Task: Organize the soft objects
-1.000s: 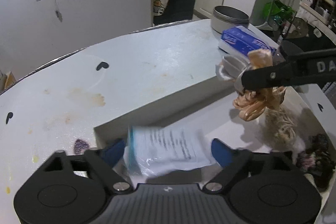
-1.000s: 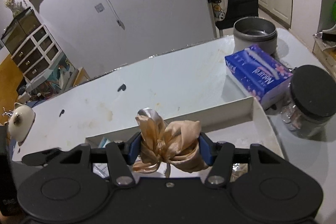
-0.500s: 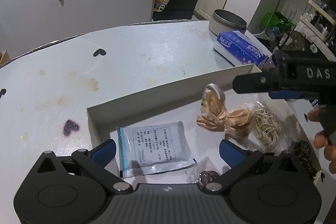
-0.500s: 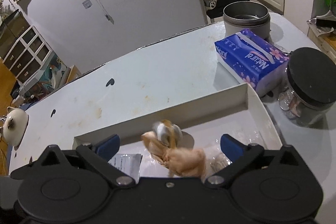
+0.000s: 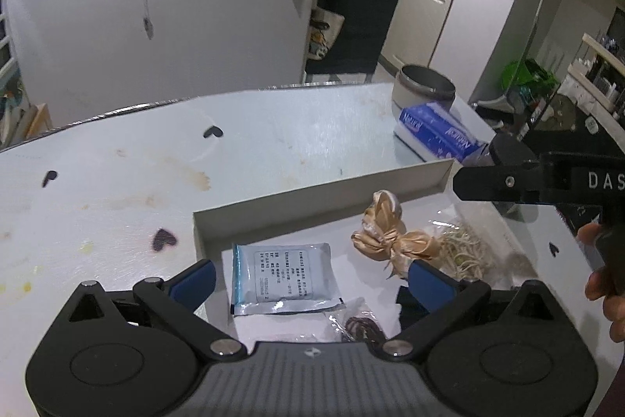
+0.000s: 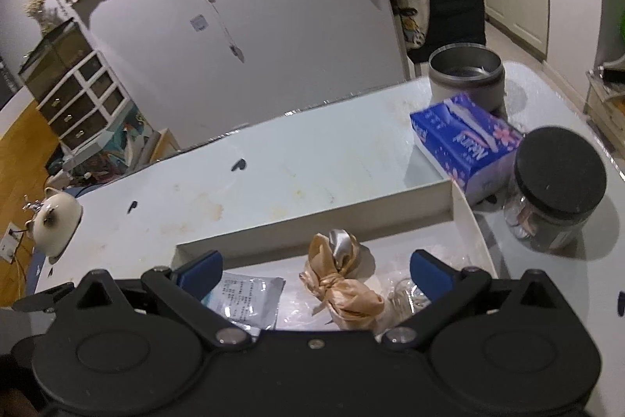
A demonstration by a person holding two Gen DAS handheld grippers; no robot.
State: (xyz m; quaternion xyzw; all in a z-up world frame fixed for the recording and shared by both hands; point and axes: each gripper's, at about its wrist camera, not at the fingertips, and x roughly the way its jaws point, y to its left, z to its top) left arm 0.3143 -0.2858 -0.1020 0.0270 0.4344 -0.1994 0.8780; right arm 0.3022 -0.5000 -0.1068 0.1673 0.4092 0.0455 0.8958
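A shallow white box (image 5: pixel 320 196) (image 6: pixel 332 221) lies on the table. Inside it rest a peach satin bow (image 5: pixel 390 241) (image 6: pixel 340 284), a silver-blue sachet (image 5: pixel 283 274) (image 6: pixel 246 296), a clear bag of pale strings (image 5: pixel 466 253) and a bagged dark hair tie (image 5: pixel 361 327). My left gripper (image 5: pixel 312 280) hovers open above the sachet, touching nothing. My right gripper (image 6: pixel 316 270) stands open over the bow, with its pads apart from it. In the left wrist view the right gripper's black body (image 5: pixel 547 178) juts in from the right, held by a hand (image 5: pixel 609 284).
A blue tissue pack (image 6: pixel 466 143) (image 5: pixel 437 135), a grey metal pot (image 6: pixel 466 73) (image 5: pixel 424 92) and a black-lidded glass jar (image 6: pixel 554 190) stand at the table's far right. Dark heart stickers (image 5: pixel 164 239) dot the stained tabletop. A white teapot (image 6: pixel 54 221) sits left, off the table.
The right gripper let go of the bow, which now lies in the box. The left gripper released the sachet. Both grippers opened wide and lifted up and back.
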